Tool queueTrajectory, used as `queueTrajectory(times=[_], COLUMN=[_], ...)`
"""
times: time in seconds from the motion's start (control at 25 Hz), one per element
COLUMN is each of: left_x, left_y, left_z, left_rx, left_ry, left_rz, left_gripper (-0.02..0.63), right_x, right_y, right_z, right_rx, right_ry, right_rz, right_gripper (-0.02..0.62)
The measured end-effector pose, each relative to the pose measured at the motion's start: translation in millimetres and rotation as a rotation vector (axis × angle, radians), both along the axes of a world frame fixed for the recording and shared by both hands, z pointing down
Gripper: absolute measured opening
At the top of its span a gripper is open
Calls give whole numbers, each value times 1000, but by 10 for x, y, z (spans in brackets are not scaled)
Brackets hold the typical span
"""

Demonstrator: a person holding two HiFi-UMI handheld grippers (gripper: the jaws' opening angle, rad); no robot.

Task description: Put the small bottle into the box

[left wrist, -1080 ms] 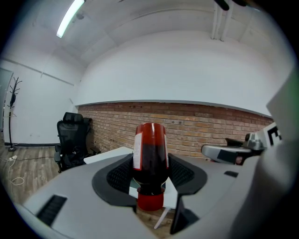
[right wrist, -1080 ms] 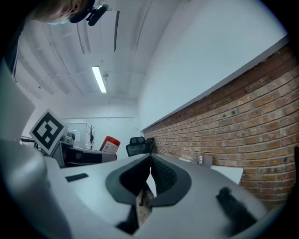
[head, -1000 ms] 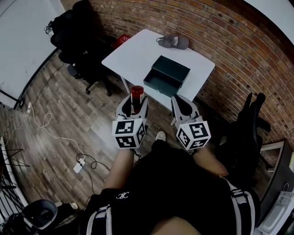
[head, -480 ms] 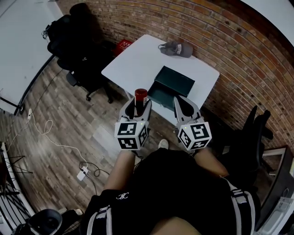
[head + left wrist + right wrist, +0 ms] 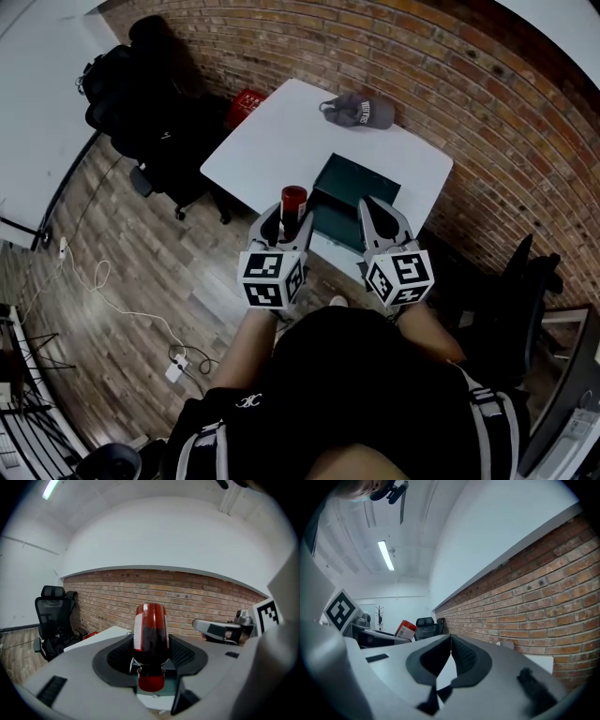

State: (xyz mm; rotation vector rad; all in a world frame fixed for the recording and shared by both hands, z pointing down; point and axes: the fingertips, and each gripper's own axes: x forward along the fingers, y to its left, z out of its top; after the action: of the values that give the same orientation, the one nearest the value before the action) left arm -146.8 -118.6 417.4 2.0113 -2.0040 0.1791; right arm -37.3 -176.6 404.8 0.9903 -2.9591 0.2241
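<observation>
The small bottle (image 5: 293, 200), dark red with a white label, stands between the jaws of my left gripper (image 5: 286, 217), which is shut on its body. In the left gripper view the bottle (image 5: 151, 634) fills the jaw gap, its cap toward the camera. It hangs over the near edge of the white table (image 5: 272, 141), just left of the dark green box (image 5: 354, 180). My right gripper (image 5: 380, 214) hovers over the box's near side, its jaw tips touching and nothing between them (image 5: 450, 641). The bottle (image 5: 407, 629) also shows to its left.
A grey cap (image 5: 361, 111) lies at the table's far side by the brick wall. Black office chairs (image 5: 141, 103) and a red crate (image 5: 246, 105) stand left of the table, and another black chair (image 5: 511, 291) stands to the right. Cables (image 5: 112, 300) trail across the wooden floor.
Both grippers have moved forward to the table with the bottle still held. The bottle has come from over the floor to over the table's near edge beside the box.
</observation>
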Motion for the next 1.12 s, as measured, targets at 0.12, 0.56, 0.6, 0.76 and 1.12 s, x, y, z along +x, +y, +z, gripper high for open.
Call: queueTrajectory(times=[0.12,0.56,0.6,0.76,1.12], left_x=[-49,-44,-52,-121,-81], left_y=[-164,-600,-638,-840,-1048], left_z=[12,142,137,167,437], left_rx=[3,-16,-14,-42,-118], left_ry=[8,42,36,18,-70], left_rz=[7,110,129,220,429], left_gripper=[227,227,227,227,227], right_x=[-77,25,29,34,82], right_y=[-121,-439,-464,-576,-598], right_z=[29,194,196,194,310], right_rx=[9,-31,-34,-43,-83], right_ry=[17,47,44,26,24], right_rz=[-12,81,99,194,353], right_gripper=[31,31,31,31,31])
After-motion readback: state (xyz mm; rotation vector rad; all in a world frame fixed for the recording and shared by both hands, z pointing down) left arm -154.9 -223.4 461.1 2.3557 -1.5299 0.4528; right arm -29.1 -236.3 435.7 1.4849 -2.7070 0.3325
